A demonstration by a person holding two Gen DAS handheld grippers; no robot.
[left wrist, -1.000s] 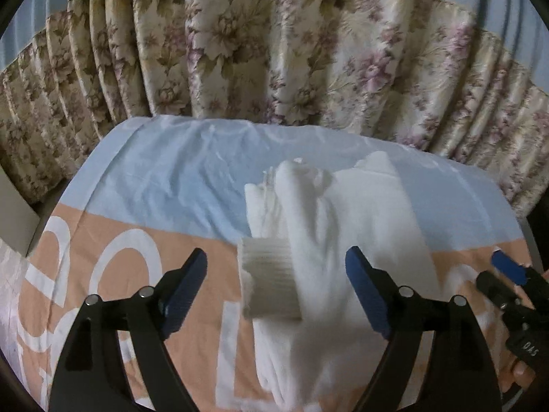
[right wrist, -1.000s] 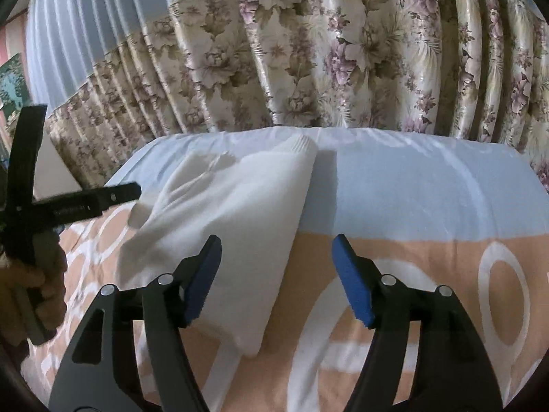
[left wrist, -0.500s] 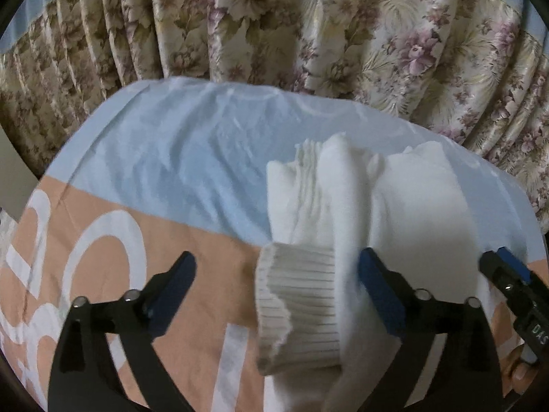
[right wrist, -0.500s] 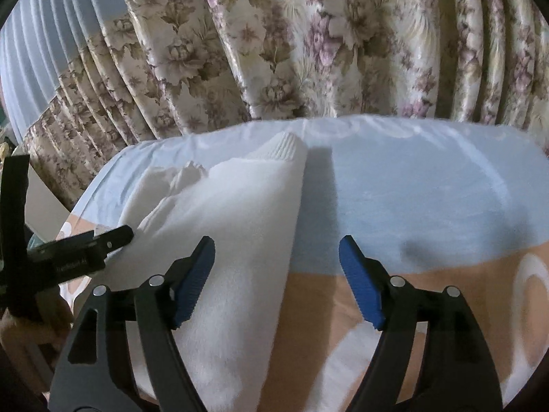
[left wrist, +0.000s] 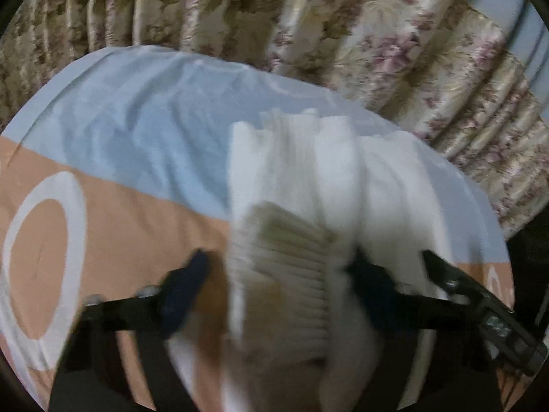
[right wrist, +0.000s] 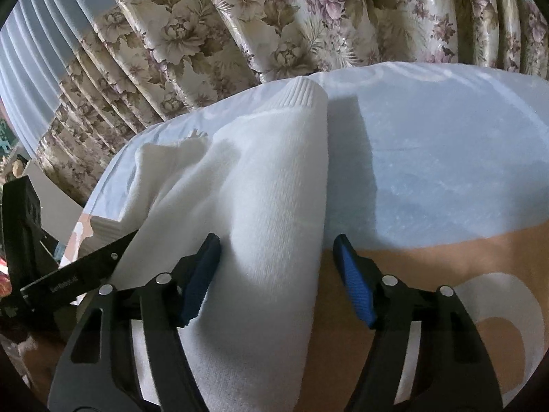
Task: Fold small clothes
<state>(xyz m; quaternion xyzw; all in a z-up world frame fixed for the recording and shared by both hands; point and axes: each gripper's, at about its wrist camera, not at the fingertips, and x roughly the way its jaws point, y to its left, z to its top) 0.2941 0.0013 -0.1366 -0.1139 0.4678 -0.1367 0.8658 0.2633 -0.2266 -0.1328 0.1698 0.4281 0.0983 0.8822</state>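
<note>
Lying on a blue-and-peach printed cloth, the folded white knit garment sits between both spread jaws. Left hand-held gripper straddles its ribbed cuff, wide apart; right hand-held gripper likewise gapes over the fold. Floral curtains hang behind.

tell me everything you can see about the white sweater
The white sweater is a soft knit, partly folded into a long bundle lying on the blue and peach sheet. Ribbed edges show: a cuff near the left gripper and a ribbed band at the far end. Both grippers are open and straddle it; the right gripper has one blue pad pressing into the fabric.
</note>
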